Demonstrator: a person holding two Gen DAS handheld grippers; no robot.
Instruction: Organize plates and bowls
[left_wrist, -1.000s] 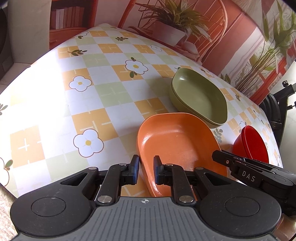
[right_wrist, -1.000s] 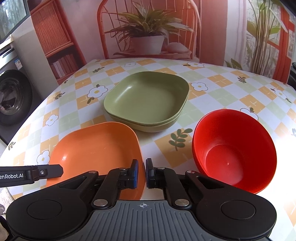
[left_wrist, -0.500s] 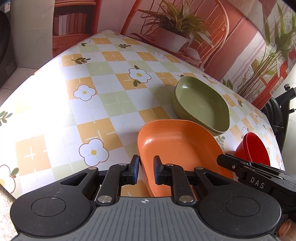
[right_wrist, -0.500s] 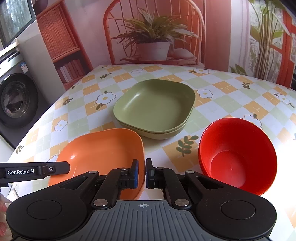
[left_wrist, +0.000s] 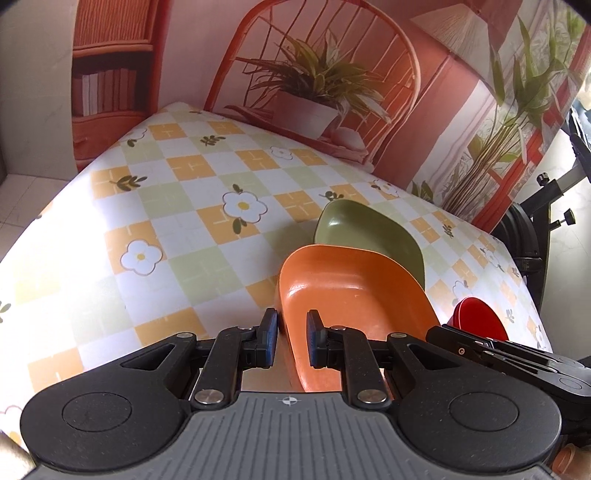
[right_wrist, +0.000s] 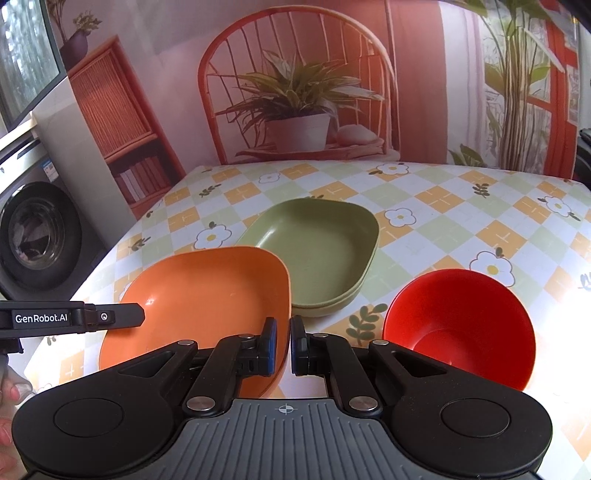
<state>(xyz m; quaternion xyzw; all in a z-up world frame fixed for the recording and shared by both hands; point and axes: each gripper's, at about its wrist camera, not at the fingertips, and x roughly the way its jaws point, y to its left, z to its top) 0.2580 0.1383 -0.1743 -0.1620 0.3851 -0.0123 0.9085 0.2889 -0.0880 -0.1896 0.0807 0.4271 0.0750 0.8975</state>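
1. Left wrist view: the left gripper (left_wrist: 291, 338) clamps the near rim of the orange plate (left_wrist: 343, 280), lifted and tilted above the table (left_wrist: 177, 229), its far edge overlapping the green plates (left_wrist: 373, 232).
2. Right wrist view: the right gripper (right_wrist: 282, 345) clamps the same orange plate (right_wrist: 207, 295); the red bowl (right_wrist: 461, 325) sits to its right.

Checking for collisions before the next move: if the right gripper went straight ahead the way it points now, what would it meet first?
Probably the green plate stack. The right gripper points between the orange plate rim on its left and the red bowl on its right; depth is uncertain, so it might pass above.
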